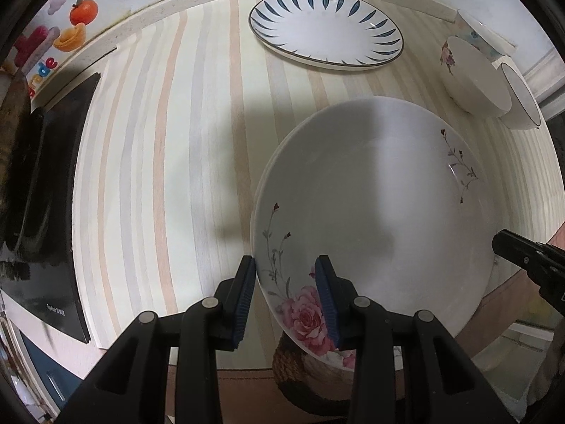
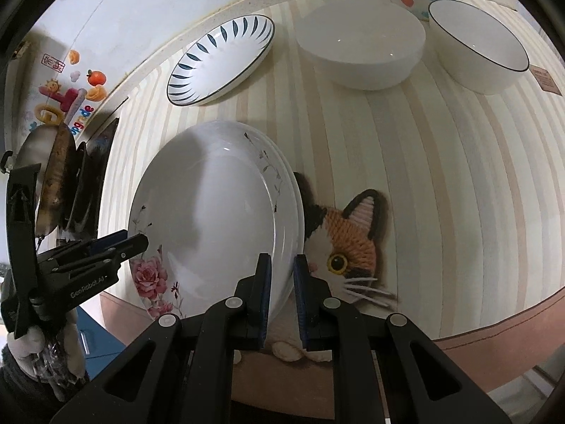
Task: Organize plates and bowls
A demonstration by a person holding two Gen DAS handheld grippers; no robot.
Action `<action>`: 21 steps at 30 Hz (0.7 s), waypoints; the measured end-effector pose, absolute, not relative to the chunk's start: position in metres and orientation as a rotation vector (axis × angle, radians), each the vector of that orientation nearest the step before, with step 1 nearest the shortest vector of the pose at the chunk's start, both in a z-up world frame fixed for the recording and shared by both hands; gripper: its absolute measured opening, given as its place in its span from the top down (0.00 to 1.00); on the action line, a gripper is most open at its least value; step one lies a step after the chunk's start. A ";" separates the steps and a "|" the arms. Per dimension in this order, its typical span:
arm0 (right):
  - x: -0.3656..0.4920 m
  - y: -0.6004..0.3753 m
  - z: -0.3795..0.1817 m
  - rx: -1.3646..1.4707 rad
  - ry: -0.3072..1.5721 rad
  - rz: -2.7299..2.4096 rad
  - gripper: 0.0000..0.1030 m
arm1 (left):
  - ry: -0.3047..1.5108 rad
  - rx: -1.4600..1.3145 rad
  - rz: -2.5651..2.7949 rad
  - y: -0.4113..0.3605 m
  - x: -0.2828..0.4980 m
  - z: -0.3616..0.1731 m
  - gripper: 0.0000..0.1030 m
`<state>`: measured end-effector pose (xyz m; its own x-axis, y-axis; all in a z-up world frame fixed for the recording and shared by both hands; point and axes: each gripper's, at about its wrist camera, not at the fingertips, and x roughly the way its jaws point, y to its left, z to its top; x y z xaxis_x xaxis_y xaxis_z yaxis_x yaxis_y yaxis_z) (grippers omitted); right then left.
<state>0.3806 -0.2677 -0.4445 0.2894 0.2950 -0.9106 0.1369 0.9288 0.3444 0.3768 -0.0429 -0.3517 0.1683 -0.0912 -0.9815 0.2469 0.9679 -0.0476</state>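
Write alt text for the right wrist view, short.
The right gripper pinches the near rim of a white rose-patterned plate, stacked on a second plate, while the left gripper clamps its opposite edge. Beside it lies a knitted cat mat; a blue-leaf plate and three bowls sit behind on the striped counter.

Bare striped counter left of rose plates, bowls crowding the back.
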 end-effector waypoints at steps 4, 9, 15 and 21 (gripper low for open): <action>0.381 -0.267 -0.443 0.383 1.279 0.114 0.86 | 1.407 0.114 -0.226 -0.041 0.375 -0.355 0.69; 0.383 -0.268 -0.446 0.388 1.283 0.129 0.86 | 1.418 0.094 -0.202 -0.039 0.373 -0.358 0.69; 0.387 -0.268 -0.448 0.378 1.294 0.147 0.86 | 1.429 0.074 -0.182 -0.035 0.374 -0.362 0.69; 0.391 -0.270 -0.447 0.381 1.315 0.170 0.86 | 1.404 0.059 -0.153 -0.027 0.376 -0.352 0.69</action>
<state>0.3909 -0.2698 -0.4466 0.2517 0.3347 -0.9081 0.0922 0.9257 0.3667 0.3757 -0.0273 -0.3517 0.1581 -0.0719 -0.9848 0.1420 0.9886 -0.0494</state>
